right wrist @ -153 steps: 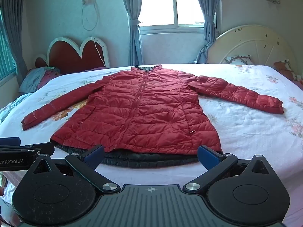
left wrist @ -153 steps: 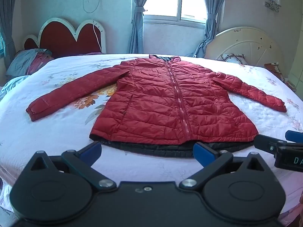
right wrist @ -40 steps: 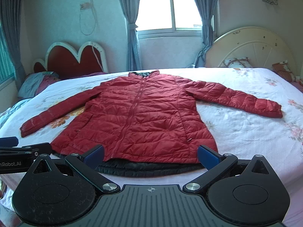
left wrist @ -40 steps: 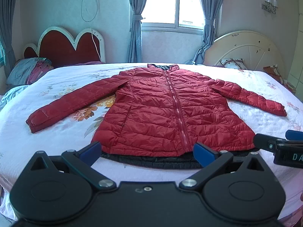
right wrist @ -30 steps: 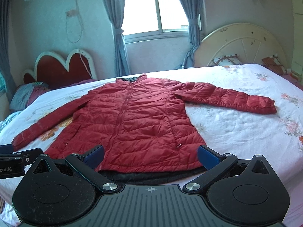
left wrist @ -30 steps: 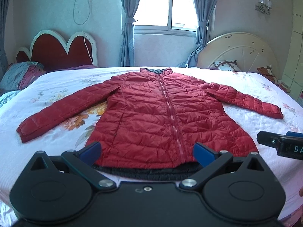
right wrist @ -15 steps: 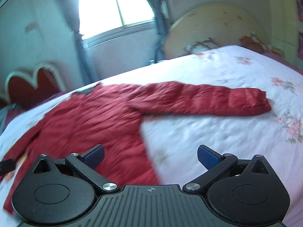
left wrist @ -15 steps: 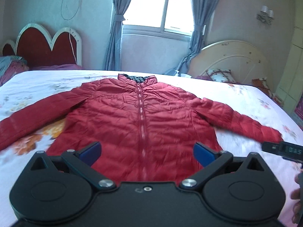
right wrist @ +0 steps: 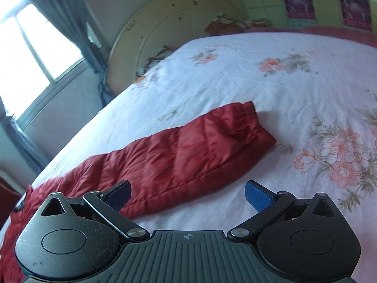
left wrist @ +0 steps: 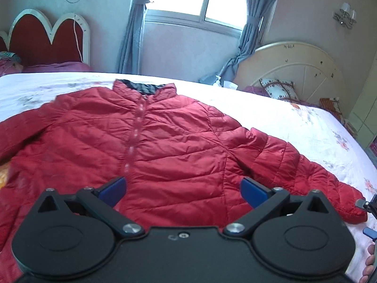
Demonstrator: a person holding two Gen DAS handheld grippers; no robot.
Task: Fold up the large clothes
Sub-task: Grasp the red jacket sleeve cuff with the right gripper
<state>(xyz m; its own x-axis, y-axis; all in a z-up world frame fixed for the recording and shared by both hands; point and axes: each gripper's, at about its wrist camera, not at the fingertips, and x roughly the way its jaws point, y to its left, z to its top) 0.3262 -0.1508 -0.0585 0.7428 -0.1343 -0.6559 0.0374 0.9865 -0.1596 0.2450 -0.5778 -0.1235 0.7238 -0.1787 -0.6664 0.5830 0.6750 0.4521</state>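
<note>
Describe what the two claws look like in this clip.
Both are matte black with round hinge housings, silver pivot screws and blue finger pads. The left claw has a smooth base; the right claw has a ribbed one with a small crosshair mark.

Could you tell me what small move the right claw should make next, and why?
Probably ease the right claw forward and down onto the sleeve near its cuff. It is open and empty, the sleeve lies flat, spread out on the bed.
</note>
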